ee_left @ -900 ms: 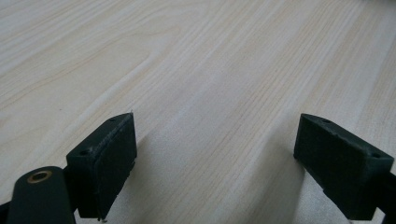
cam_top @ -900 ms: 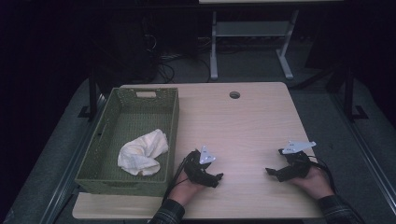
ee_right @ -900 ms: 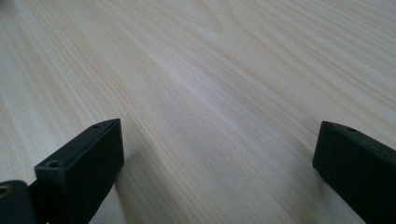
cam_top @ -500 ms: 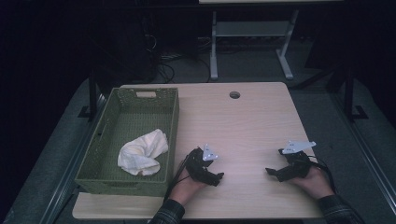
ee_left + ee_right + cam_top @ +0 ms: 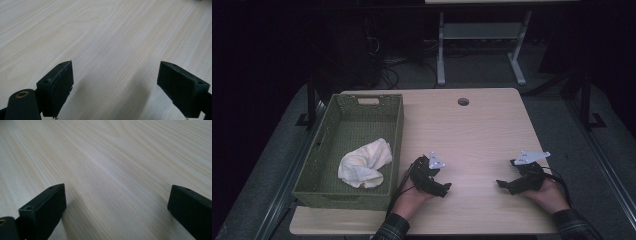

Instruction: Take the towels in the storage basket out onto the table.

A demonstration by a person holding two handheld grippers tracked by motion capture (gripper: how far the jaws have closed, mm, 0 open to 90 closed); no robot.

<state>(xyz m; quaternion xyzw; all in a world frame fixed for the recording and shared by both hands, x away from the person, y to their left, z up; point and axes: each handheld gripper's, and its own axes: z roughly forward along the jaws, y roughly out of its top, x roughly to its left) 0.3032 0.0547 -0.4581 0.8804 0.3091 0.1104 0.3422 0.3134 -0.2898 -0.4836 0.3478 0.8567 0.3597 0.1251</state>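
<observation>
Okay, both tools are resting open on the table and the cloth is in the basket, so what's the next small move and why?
Probably lift the left tool and swing it left over the green basket toward the white cloth. Its jaws stand wide apart over bare table, holding nothing, and it sits nearer the basket than the right tool, which is open too. The cloth is the only loose thing nearby.

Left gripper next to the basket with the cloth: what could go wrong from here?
1. The left gripper rests on the table beside the green basket; reaching for the white cloth may catch the basket wall and shove it.
2. The cloth is loosely crumpled, so the open fingers may pinch only one fold and drag it.
</observation>
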